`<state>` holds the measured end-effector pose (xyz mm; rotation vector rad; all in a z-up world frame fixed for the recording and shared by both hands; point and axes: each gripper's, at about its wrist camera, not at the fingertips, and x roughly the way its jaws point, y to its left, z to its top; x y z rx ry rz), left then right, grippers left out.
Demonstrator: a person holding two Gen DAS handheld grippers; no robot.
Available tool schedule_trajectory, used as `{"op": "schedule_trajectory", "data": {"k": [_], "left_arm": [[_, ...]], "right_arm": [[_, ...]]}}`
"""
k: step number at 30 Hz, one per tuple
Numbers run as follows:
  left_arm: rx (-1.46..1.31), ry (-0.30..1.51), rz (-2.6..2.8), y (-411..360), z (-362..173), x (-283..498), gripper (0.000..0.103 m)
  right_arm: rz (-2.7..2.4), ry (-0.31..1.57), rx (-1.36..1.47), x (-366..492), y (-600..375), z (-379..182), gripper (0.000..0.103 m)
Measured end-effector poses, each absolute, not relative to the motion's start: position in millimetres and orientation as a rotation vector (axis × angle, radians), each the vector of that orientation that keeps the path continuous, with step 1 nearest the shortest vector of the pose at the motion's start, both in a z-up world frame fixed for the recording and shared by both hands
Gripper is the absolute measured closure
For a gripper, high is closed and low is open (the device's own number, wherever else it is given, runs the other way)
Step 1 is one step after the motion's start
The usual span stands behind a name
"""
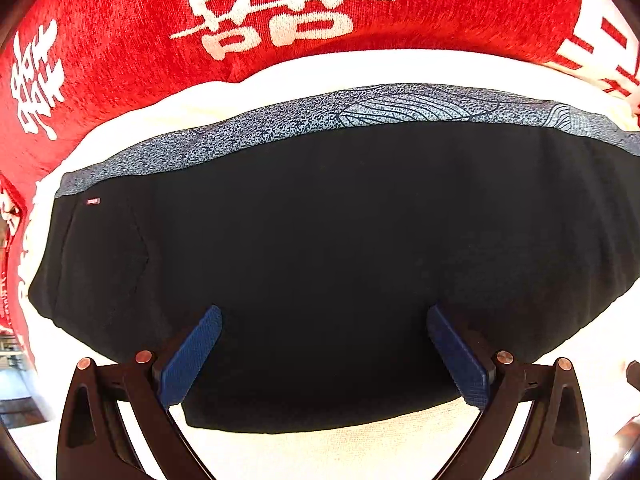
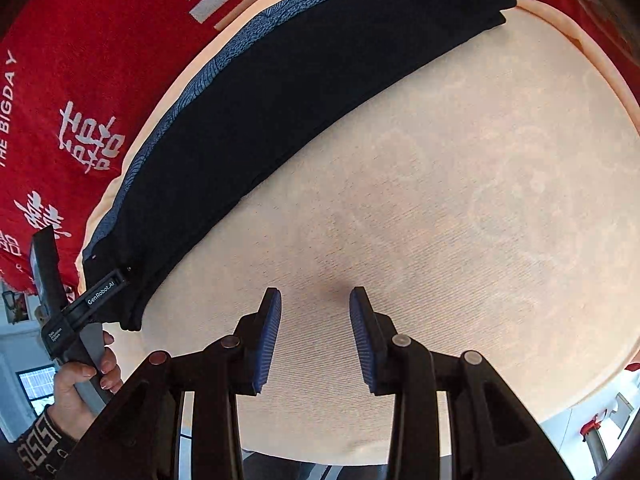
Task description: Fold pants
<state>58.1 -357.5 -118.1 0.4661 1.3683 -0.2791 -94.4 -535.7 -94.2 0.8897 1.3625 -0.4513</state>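
The black pants [image 1: 320,240] lie folded into a long flat strip, with a grey leaf-patterned band [image 1: 360,114] along the far edge. My left gripper [image 1: 323,312] hovers over the near edge of the pants, its blue pads [image 1: 192,356] spread wide and gripping nothing. In the right wrist view the pants [image 2: 280,100] run diagonally across the upper left. My right gripper [image 2: 316,292] is open over bare cream cloth, beside the pants and apart from them, with nothing between its fingers.
The pants rest on a round cream-covered surface [image 2: 440,200], which lies on a red cloth with white characters [image 1: 120,40]. A person's hand [image 2: 80,380] holds the other tool's handle at the lower left, by the end of the pants. Room furniture shows past the edges.
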Motion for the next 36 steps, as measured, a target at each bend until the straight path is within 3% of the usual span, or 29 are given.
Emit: {"op": "schedule_trajectory", "data": {"k": [8, 15, 20, 25, 29, 36], "left_arm": [[0.498, 1.355, -0.304, -402, -95, 60, 0.000], [0.425, 1.268, -0.448, -491, -73, 59, 0.000], [0.467, 1.298, -0.427, -536, -106, 65, 0.000], [0.501, 1.300, -0.421, -544, -126, 59, 0.000], [0.498, 1.305, -0.442, -541, -129, 62, 0.000], [0.496, 1.313, -0.418, -544, -133, 69, 0.000]], "right_arm": [[-0.464, 1.327, 0.796, -108, -597, -58, 0.064], [-0.489, 1.189, 0.662, -58, -676, -16, 0.064], [-0.489, 1.198, 0.625, -14, -703, -44, 0.064], [-0.447, 1.339, 0.556, 8, -704, -102, 0.064], [-0.547, 1.292, 0.419, -4, -705, -87, 0.067], [-0.485, 1.212, 0.724, -60, -700, -64, 0.053]]}}
